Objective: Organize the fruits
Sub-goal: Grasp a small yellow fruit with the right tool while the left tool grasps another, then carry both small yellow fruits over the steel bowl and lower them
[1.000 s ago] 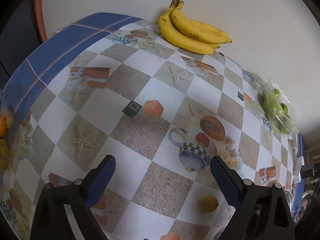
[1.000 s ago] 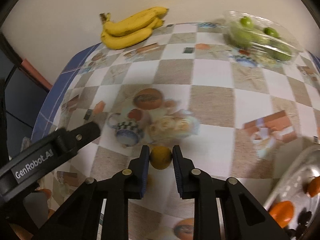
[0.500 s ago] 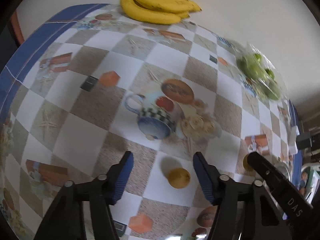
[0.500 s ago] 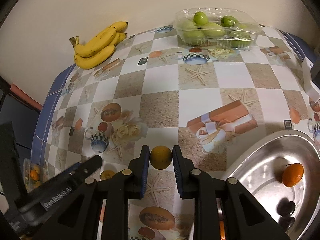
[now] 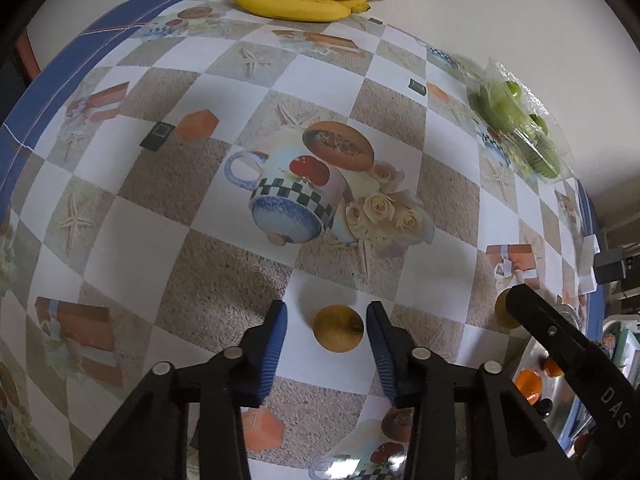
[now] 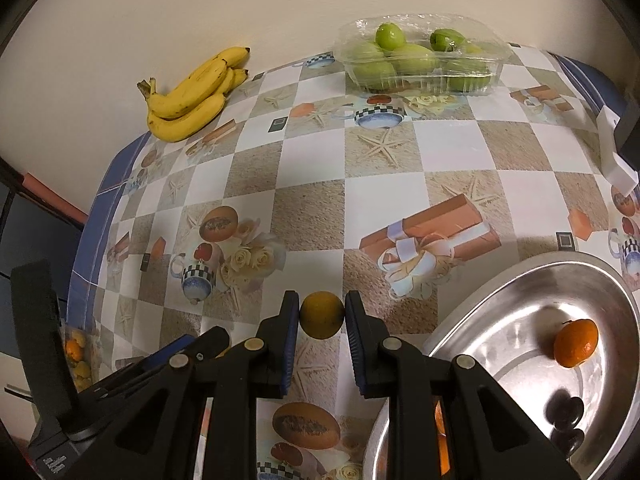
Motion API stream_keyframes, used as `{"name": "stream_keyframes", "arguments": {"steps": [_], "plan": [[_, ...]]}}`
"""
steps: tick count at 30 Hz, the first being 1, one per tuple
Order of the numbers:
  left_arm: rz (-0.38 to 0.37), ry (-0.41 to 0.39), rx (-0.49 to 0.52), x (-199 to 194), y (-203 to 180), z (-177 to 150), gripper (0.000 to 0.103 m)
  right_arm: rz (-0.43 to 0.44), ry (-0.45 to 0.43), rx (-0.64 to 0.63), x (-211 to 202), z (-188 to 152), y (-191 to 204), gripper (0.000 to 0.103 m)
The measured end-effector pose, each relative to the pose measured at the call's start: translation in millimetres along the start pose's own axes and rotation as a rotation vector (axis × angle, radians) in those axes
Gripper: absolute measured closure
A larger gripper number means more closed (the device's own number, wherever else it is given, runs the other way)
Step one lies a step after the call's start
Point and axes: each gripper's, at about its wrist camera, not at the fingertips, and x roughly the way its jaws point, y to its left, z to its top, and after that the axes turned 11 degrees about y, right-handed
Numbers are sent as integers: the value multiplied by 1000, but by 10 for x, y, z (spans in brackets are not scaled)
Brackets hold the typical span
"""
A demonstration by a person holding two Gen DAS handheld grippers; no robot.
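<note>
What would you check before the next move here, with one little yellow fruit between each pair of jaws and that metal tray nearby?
1. Right gripper has a firm hold on its small round yellow-orange fruit: ok, both pads press on it.
2. Left gripper is centred on the second small yellow fruit lying on the checked tablecloth: ok, fruit sits between the closing jaws.
3. Left pads touch that fruit: not ok, gaps show on both sides.
4. Shiny oval metal tray has free room: ok, only an orange mandarin and some dark fruits show.
5. The two grippers are apart: ok, but close.
</note>
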Motion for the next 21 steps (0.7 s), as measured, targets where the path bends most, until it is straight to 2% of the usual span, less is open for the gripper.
{"name": "stream_keyframes", "arguments": {"steps": [4,7,21], "plan": [[-11,0,2,-5,-18,1,72,3,-1,0,-19,-2,-4,79],[-9,-5,4,-15,-27,3,74,3,0,0,-29,-3,-4,79],[-24,-26,-18,-72,25,-14,74,-1,9,-1,-40,-18,-7,79]]}}
